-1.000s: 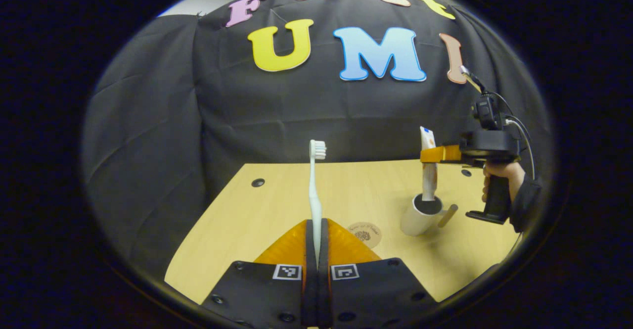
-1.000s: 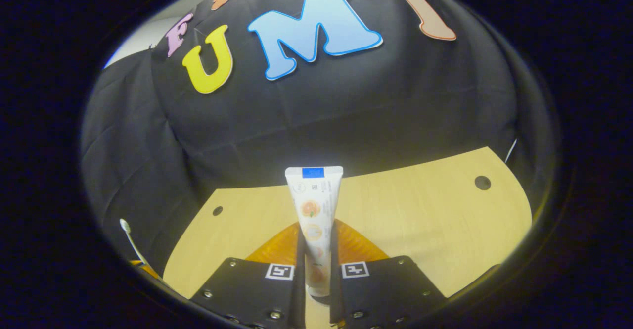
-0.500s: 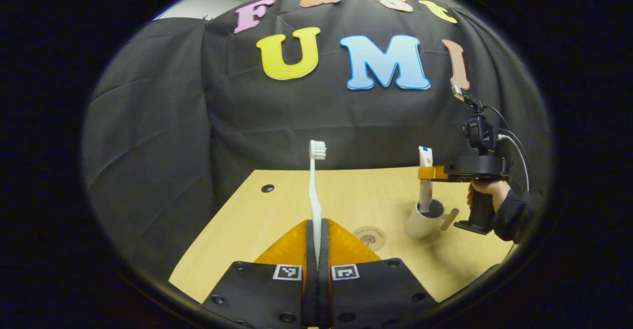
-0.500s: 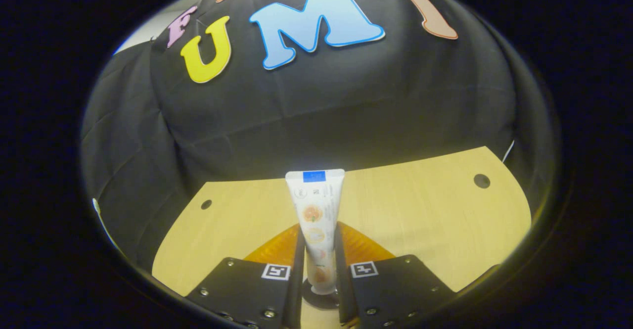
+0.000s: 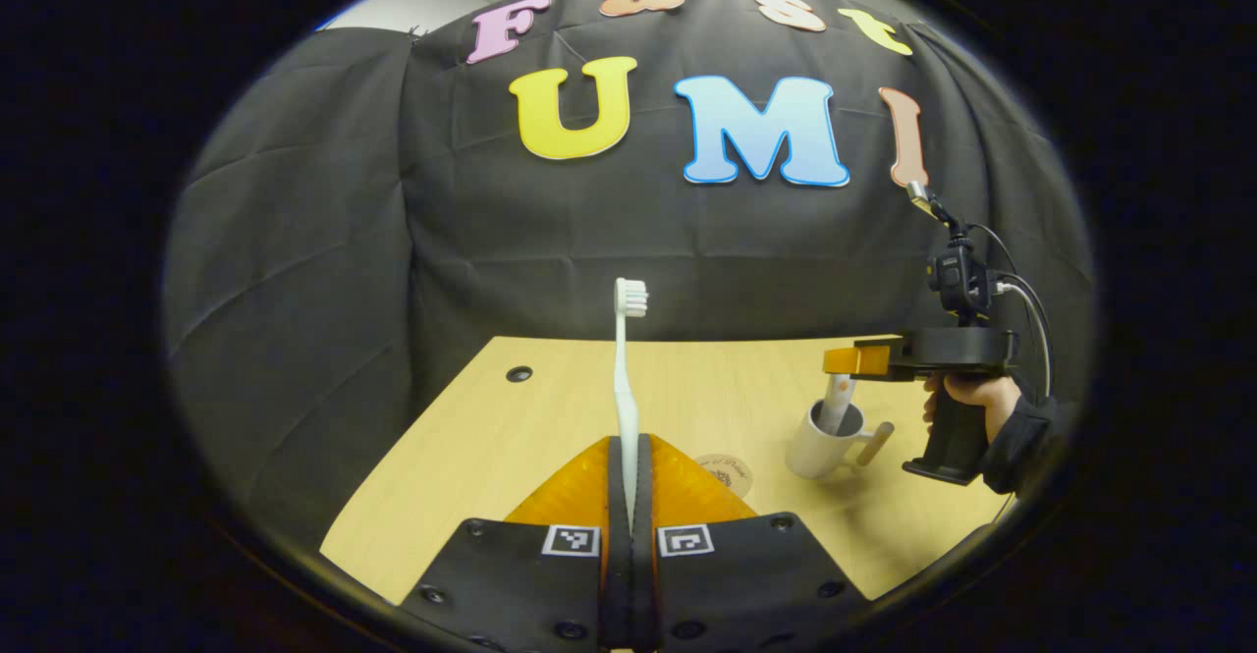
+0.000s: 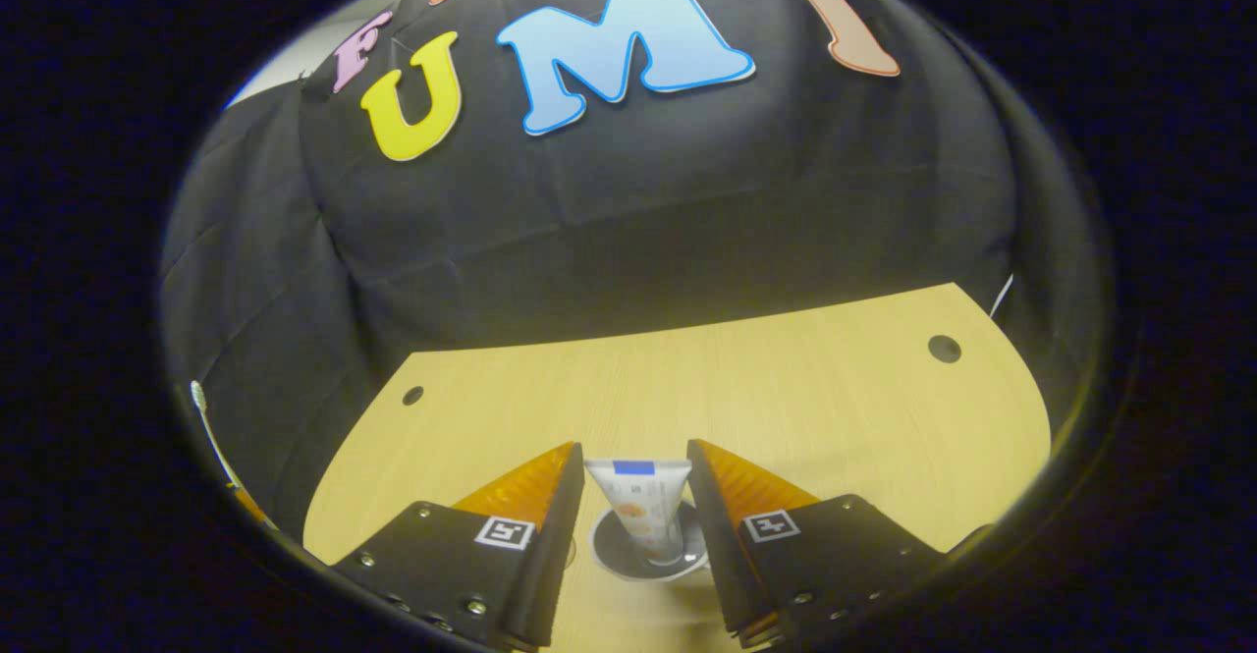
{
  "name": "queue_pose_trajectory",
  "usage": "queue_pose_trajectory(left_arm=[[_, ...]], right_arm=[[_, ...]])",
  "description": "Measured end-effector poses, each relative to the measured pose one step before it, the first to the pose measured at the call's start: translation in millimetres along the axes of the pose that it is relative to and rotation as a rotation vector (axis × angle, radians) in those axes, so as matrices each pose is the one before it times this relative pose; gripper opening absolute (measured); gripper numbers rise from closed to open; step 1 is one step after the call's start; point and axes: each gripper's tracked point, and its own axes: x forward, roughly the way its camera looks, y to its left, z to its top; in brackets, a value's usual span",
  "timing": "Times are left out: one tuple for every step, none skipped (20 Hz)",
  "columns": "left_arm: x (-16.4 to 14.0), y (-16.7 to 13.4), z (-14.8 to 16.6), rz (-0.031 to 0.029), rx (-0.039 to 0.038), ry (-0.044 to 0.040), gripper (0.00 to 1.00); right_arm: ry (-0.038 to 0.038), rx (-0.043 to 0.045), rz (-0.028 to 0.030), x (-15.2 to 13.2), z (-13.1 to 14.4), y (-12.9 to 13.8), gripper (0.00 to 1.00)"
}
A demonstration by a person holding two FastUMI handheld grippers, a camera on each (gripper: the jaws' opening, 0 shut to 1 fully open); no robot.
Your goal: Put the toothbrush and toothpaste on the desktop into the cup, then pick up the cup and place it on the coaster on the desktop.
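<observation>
My left gripper (image 5: 628, 447) is shut on a white toothbrush (image 5: 623, 358), which stands upright with its bristles on top, above the near side of the wooden desktop (image 5: 687, 398). A white cup (image 5: 818, 442) with a handle stands at the right. The toothpaste tube (image 5: 838, 406) leans inside it. The right gripper (image 5: 847, 360) hangs open just above the cup, held by a hand. In the right gripper view, my right gripper (image 6: 628, 457) is open, its fingers apart on either side of the toothpaste tube (image 6: 643, 501) resting in the cup (image 6: 648, 560). A round coaster (image 5: 725, 468) lies left of the cup.
The black cloth wall closes off the back of the desktop (image 6: 786, 388). Small dark holes (image 5: 519, 374) (image 6: 944, 348) sit near the desktop's far corners. The toothbrush head (image 6: 199, 398) shows at the far left edge of the right gripper view.
My right gripper opened and let go of the toothpaste, which dropped lower into the cup. My left gripper kept its hold on the toothbrush and barely moved.
</observation>
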Motion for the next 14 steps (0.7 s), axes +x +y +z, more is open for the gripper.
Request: queue_pose_trajectory(left_arm=[[-0.4,-2.94,2.04,-0.00966,-0.00194,-0.00743,0.07],[0.54,-4.63,1.31,-0.01247,0.00131,-0.00831,0.07],[0.83,-5.26,3.19,-0.014,0.00382,-0.0079,0.07],[3.11,-7.1,3.83,-0.01588,0.00481,-0.00865,0.07],[1.36,-6.67,3.43,-0.01494,0.00529,-0.0079,0.07],[2.28,-7.8,2.9,-0.01849,0.00397,-0.00832,0.07],[2.06,-7.59,3.41,-0.01733,0.00394,-0.00671,0.07],[1.43,-7.19,1.76,-0.0178,0.00346,-0.00591,0.07],[3.15,-7.76,2.35,-0.02036,0.00169,-0.00701,0.07],[2.27,-8.9,2.69,-0.01866,0.00253,-0.009,0.07],[3.1,-8.11,3.4,-0.0197,0.00333,-0.01061,0.08],[4.17,-9.24,4.51,-0.02134,0.00466,-0.01066,0.07],[3.42,-8.63,4.54,-0.01935,0.00637,-0.01134,0.07],[4.97,-9.85,4.45,-0.02138,0.00739,-0.01258,0.07]], right_arm=[[-0.01782,0.0053,0.00348,-6.81,6.25,1.1,0.63],[-0.02033,0.00935,0.00405,-6.01,8.18,0.73,0.55],[-0.02057,0.01337,0.00234,-5.94,7.73,-0.85,0.62],[-0.01939,0.01635,0.00208,-6.24,8.21,-1.08,0.62],[-0.01568,0.01539,0.00001,-6.05,6.55,-1.97,0.62],[-0.01299,0.01182,-0.00487,-6.68,6.81,-3.54,0.62],[-0.01463,0.00351,-0.0057,-5.7,5.24,-4.35,0.62],[-0.01087,-0.00309,-0.01212,-6.13,5.26,-6.12,0.62],[-0.00561,-0.00627,-0.01028,-5.7,2.11,-6.0,0.62],[-0.00425,-0.00726,-0.01021,-6.05,2.15,-6.07,0.62],[-0.00351,-0.00425,-0.01041,-5.04,0.56,-6.33,0.62],[-0.00127,0.00066,-0.00908,-5.57,-0.15,-5.7,0.62],[-0.00136,0.00448,-0.0086,-5.47,-1.15,-5.67,0.62],[0.00161,0.0056,-0.0084,-4.64,-1.03,-5.57,0.62]])
